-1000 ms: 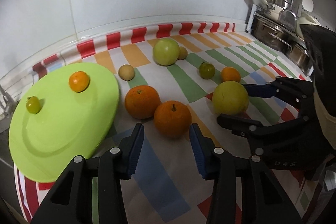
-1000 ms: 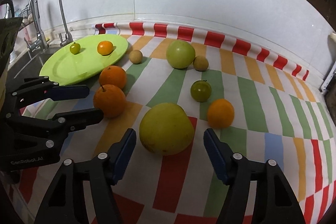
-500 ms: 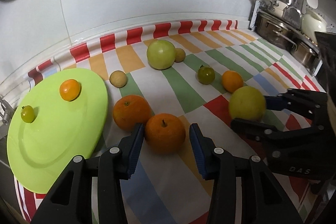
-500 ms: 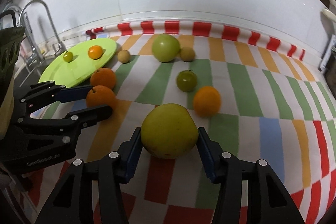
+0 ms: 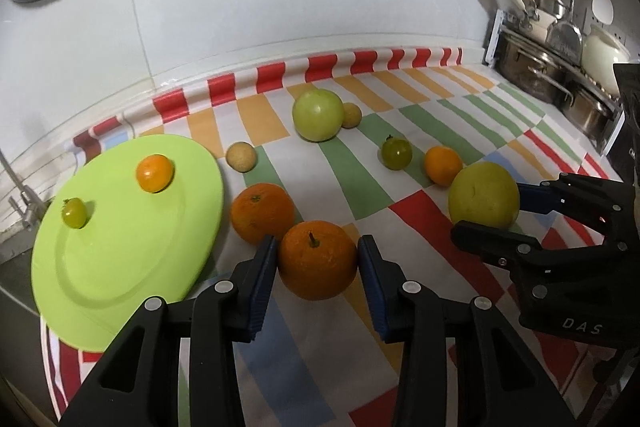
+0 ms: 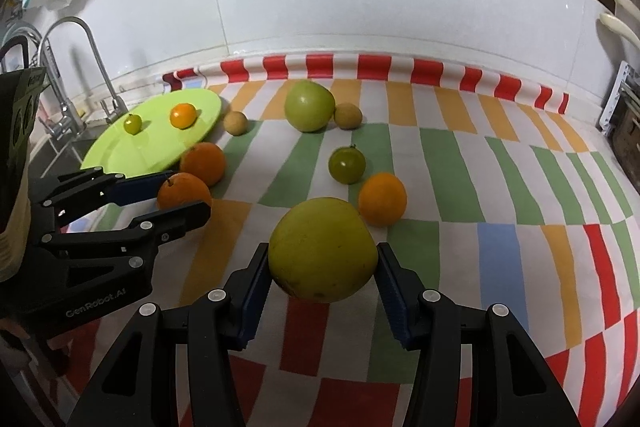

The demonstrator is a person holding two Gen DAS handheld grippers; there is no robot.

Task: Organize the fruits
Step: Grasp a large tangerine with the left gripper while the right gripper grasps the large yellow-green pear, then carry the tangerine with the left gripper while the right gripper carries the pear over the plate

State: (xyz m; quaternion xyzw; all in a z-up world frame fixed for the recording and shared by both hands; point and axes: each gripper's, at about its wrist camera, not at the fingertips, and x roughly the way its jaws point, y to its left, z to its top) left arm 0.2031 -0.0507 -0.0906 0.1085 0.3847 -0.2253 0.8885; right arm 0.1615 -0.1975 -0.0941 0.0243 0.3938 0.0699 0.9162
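Observation:
A stemmed orange (image 5: pixel 318 261) sits on the striped cloth between the blue pads of my left gripper (image 5: pixel 316 259). The jaws are closing and both pads touch its sides. My right gripper (image 6: pixel 322 263) is shut on a large yellow-green fruit (image 6: pixel 322 247), also seen at the right of the left wrist view (image 5: pixel 484 201). A lime-green plate (image 5: pixel 120 247) at the left holds a small orange (image 5: pixel 155 173) and a small green fruit (image 5: pixel 74 213). A second orange (image 5: pixel 262 213) lies beside the plate's rim.
Loose on the cloth are a big green fruit (image 5: pixel 318 115), two small brown fruits (image 5: pixel 241 157) (image 5: pixel 351 115), a dark green fruit (image 5: pixel 396 154) and a small orange (image 5: pixel 443 165). A faucet (image 6: pixel 68 67) and sink lie left. Pots (image 5: pixel 560 75) stand right.
My left gripper moved forward until the stemmed orange came between its pads, then narrowed onto it. My right gripper closed from wide apart onto the yellow-green fruit.

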